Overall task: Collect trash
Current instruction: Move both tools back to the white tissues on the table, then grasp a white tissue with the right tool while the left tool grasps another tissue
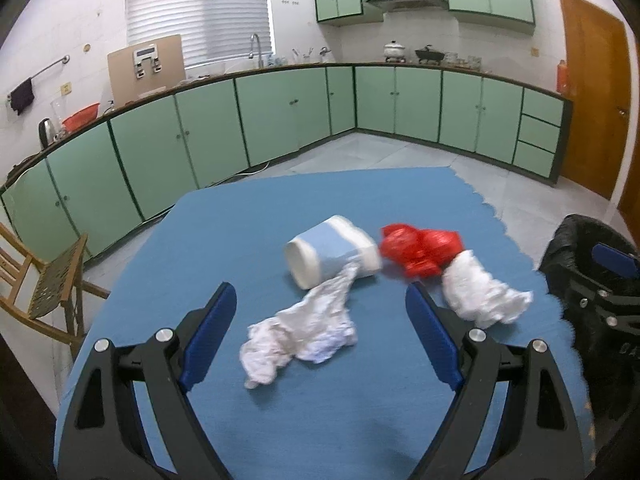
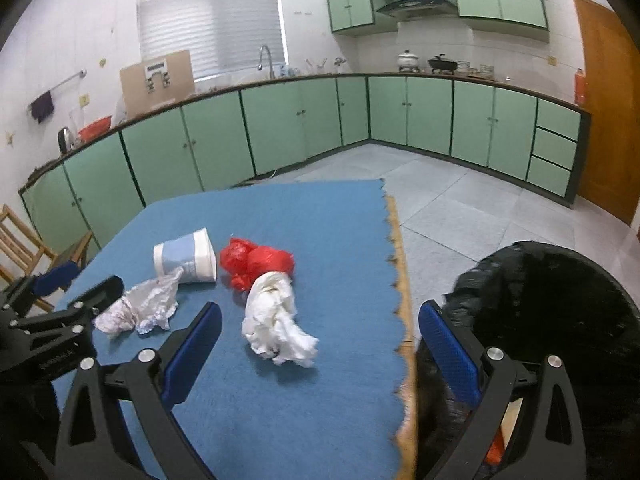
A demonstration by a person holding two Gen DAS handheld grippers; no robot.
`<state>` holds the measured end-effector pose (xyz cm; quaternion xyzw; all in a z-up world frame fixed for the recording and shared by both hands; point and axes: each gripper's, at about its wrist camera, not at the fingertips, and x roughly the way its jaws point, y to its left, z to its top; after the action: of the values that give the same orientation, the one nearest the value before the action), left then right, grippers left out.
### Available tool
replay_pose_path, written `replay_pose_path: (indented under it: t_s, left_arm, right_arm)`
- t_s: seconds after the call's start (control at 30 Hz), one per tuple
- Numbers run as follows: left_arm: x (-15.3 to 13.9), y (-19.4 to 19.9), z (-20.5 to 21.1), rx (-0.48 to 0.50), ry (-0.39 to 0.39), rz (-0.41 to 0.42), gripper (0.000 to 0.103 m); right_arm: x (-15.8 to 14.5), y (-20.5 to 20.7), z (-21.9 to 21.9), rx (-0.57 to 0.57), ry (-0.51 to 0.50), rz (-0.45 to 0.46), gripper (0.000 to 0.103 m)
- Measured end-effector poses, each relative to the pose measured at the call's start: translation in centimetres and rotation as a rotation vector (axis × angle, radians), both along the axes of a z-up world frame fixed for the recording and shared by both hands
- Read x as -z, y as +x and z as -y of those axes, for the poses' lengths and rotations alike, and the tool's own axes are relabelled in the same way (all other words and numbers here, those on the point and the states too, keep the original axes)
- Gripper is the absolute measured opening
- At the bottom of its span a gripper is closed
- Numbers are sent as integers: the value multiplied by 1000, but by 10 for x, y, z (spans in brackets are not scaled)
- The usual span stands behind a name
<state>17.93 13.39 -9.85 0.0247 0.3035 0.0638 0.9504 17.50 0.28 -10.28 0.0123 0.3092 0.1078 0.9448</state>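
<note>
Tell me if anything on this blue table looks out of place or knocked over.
Yes. A white and blue cup lies tipped on its side on the blue table, with a crumpled tissue trailing from its mouth. Beside it sit a scrunched red plastic bag and a second wad of white paper, all loose.

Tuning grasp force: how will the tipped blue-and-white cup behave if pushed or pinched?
The cup lies on its side on the blue cloth, so a push probably rolls it. It looks thin-walled and light; a hard pinch may crush it. The crumpled tissue touching it may drag along.
</note>
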Motion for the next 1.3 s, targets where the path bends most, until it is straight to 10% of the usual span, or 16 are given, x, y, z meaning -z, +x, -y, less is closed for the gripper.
replay_pose_path:
  t_s: [0.53, 1.0, 1.23, 1.3]
  left_arm:
    - [40, 24, -32, -53, -17, -101, 84]
    - [54, 48, -36, -53, -66, -182, 84]
    - [59, 60, -31, -40, -71, -230, 83]
    - [61, 62, -29, -25, -86, -239, 66]
  right_arm:
    - [41, 40, -36, -8, -34, -122, 93]
    - [58, 52, -47, -65, -48, -229, 45]
    - [58, 50, -50, -90, -50, -230, 39]
    - [58, 50, -51, -90, -40, -231, 38]
